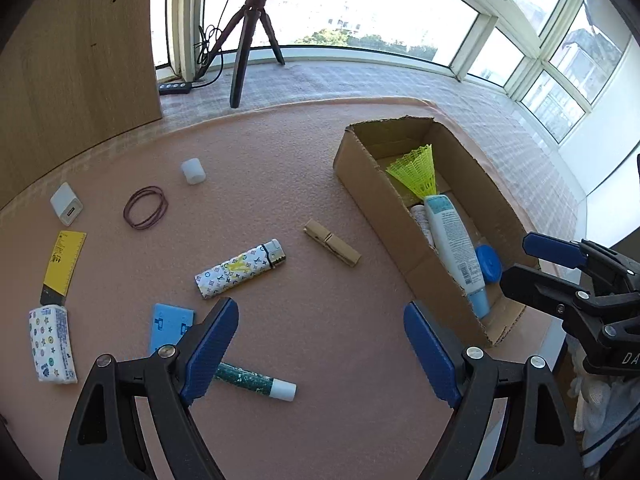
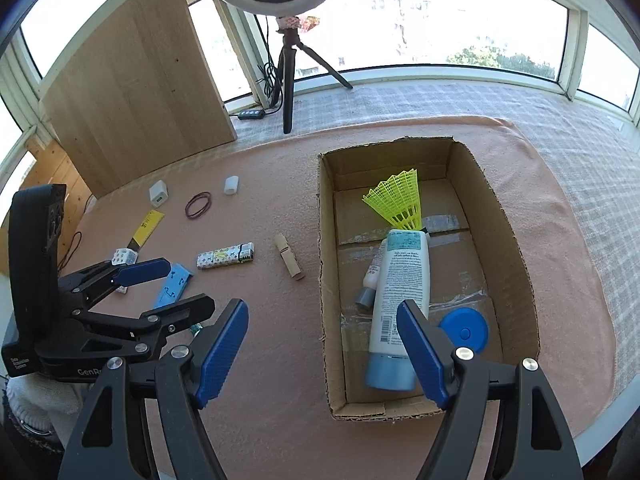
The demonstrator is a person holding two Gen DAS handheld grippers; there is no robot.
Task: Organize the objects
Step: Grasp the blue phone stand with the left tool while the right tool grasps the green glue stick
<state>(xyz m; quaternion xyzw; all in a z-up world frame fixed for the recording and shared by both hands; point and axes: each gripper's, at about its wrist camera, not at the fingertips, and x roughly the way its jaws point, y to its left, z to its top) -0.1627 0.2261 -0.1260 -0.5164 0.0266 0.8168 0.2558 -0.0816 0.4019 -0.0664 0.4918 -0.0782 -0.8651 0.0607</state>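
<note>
A cardboard box point(image 2: 516, 240) on the pink mat holds a yellow shuttlecock point(image 2: 398, 200), a white tube point(image 2: 400, 296), a small bottle point(image 2: 370, 280) and a blue lid point(image 2: 466, 330). Loose on the mat lie a patterned lighter point(image 1: 240, 268), a wooden clothespin point(image 1: 332, 242), a glue stick point(image 1: 256, 382), a blue card point(image 1: 168, 326), a tissue pack point(image 1: 52, 344), a yellow ruler point(image 1: 64, 264), rubber bands point(image 1: 145, 207), a white charger point(image 1: 66, 204) and a white cap point(image 1: 193, 171). My left gripper point(image 1: 320, 352) is open and empty above the glue stick. My right gripper point(image 2: 320, 352) is open and empty over the box's near left wall.
A wooden board point(image 2: 136, 100) leans at the back left. A tripod point(image 2: 288, 76) with a ring light and cables stands on the checked cloth by the window. The mat's right edge point(image 2: 592, 280) lies beyond the box.
</note>
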